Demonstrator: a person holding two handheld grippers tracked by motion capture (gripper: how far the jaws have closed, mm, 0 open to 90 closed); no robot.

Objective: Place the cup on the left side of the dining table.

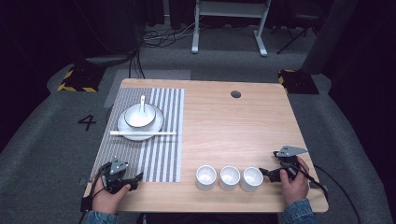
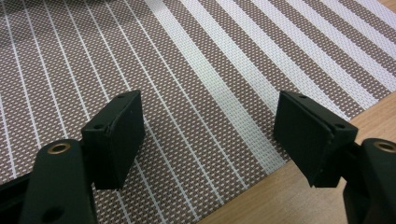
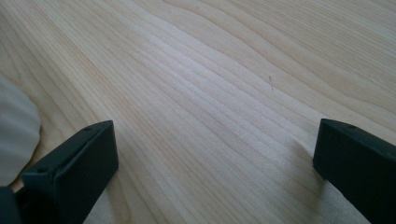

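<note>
Left gripper point(image 1: 132, 181) jaws apart, empty, over striped placemat point(image 1: 161, 140); right gripper point(image 1: 267, 173) jaws wide, empty; floor marking "4" point(image 1: 87, 122).

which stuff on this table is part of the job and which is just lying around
In the job, judging by what the grippers are nearest:
- three white cups, beside the open right gripper
- striped placemat, under the open left gripper

Likely just there:
- white bowl with spoon on a plate
- chopsticks across the plate's near rim
- white stand on the floor behind
</note>
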